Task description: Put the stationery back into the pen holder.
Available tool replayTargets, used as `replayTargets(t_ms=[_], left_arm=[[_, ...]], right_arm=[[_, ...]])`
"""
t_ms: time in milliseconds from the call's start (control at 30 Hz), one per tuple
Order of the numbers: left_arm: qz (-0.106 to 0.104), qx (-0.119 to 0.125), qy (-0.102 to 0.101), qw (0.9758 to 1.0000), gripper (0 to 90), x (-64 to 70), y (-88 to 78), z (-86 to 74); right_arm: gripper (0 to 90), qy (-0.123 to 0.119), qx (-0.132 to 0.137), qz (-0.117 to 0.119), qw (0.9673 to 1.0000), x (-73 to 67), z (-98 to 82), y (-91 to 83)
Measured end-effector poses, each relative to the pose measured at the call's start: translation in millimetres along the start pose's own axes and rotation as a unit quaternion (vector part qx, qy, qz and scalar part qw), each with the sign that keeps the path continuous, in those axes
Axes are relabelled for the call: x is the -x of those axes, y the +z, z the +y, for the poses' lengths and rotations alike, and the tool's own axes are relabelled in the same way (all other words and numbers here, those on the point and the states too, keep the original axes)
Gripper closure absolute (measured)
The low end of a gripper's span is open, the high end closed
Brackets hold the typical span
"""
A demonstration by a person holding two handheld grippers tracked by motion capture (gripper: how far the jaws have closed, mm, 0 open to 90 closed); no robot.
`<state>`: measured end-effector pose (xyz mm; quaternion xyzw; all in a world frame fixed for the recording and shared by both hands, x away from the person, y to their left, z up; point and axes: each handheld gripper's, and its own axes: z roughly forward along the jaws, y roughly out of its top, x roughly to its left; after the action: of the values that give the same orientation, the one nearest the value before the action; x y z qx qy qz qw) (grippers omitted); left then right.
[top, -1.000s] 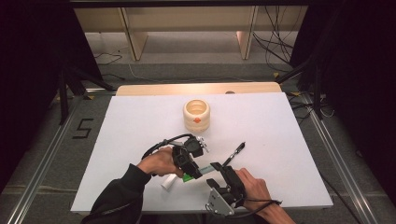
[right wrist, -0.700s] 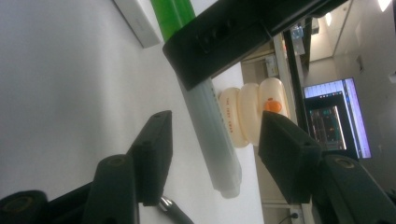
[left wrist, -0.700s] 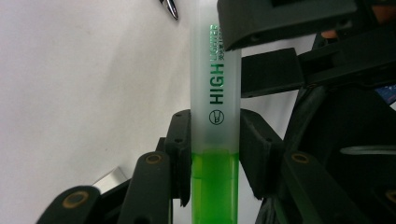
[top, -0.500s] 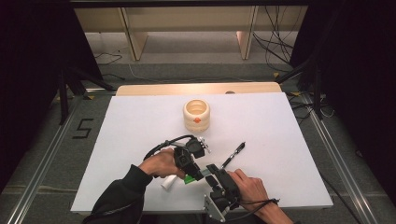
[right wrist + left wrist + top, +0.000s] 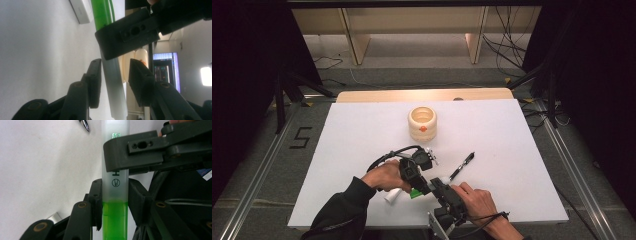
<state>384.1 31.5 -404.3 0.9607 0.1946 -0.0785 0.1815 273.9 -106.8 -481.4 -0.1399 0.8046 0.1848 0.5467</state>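
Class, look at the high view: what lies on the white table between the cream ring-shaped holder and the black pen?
Nothing: in the high view, the white table is bare between the cream holder and the black pen.

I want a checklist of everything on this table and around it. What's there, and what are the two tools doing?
Surface: white table, wooden strip along its far edge.
Job's things: green-and-frosted highlighter; white cap on the table by the left hand.
Clutter: cream ring-shaped holder with an orange dot; black pen.
Grippers: left tool shut on the highlighter; right tool has its jaws around the frosted end, contact not clear.
Cables: black cable looping from the left tool; loose cables on the floor at the back right.
Surroundings: wooden shelving behind, dark curtains, a "5" marked on the floor.
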Motion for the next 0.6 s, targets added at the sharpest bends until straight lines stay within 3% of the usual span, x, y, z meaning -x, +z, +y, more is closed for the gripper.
replayTargets(t_ms=[600], left_arm=[[-0.012,-0.001,0.000,0.9999,65.9,-0.1,-0.5,0.1]], right_arm=[[73.6,-0.032,0.000,-0.004,0.9995,-3.5,2.1,-1.0]])
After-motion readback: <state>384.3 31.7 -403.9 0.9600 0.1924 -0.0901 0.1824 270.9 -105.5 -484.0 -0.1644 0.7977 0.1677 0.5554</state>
